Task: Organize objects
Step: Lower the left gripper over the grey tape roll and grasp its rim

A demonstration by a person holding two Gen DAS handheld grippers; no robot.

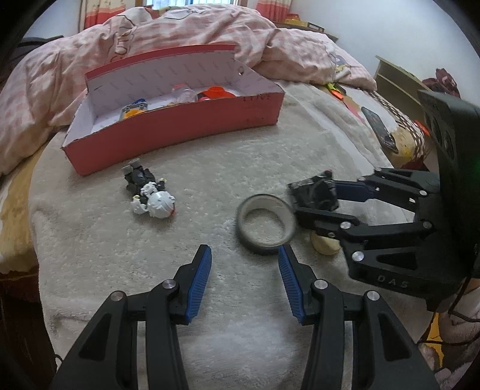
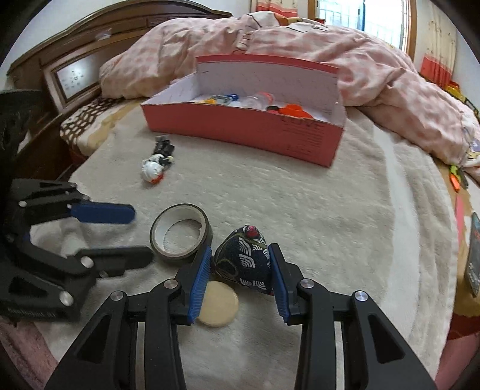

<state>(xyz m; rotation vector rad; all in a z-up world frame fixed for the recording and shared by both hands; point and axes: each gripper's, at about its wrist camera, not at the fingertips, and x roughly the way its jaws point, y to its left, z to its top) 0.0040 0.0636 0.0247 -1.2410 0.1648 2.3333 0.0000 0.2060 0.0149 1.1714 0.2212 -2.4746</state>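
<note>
Right gripper (image 2: 240, 270) closed on patterned pouch (image 2: 246, 261) – presumably bound for the far red box (image 2: 240, 132); left gripper (image 1: 244, 264) open, empty, near tape roll (image 1: 265, 223).

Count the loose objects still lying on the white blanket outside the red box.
4: a toy figure near the box's front wall; a tape roll mid-blanket; a patterned pouch between the right gripper fingers; a beige disc beside it. The gripper may hide others.

- A bed (image 2: 330, 210) with a cream blanket and a rumpled pink quilt (image 2: 375, 60).
- Dark wooden headboard (image 2: 75, 51) at left.
- Bright window (image 2: 381, 21) behind, with orange curtains (image 2: 435, 66).
</note>
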